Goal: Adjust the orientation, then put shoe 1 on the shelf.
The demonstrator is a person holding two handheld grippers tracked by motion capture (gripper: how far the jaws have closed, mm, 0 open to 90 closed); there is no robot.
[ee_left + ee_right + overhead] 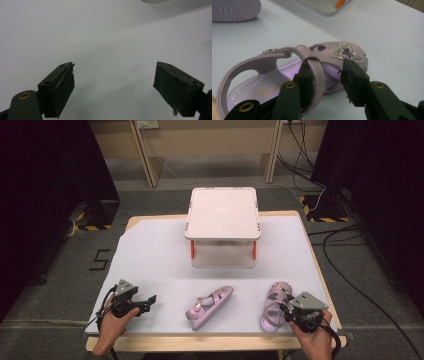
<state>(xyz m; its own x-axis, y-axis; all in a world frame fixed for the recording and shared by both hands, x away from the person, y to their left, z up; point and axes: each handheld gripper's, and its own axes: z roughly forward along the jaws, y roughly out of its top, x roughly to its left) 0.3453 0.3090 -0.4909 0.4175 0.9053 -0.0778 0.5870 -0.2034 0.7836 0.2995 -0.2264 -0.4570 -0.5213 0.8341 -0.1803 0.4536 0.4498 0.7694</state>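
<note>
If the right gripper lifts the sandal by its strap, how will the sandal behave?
The sandal looks small and probably light. Its thin strap may bend, so the sandal could hang tilted or swing. The sole seems stiffer and should keep its shape. The right gripper straddles the strap, with a gap left at one finger.

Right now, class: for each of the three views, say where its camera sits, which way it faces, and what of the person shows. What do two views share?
High view: above the person's side, facing forward and down on the table; both hands and forearms show.
Left gripper view: rides the left gripper, facing bare table past open jaws.
Right gripper view: rides the right gripper, jaws around the right sandal.
Shared: the right sandal, other sandal and white stand.
</note>
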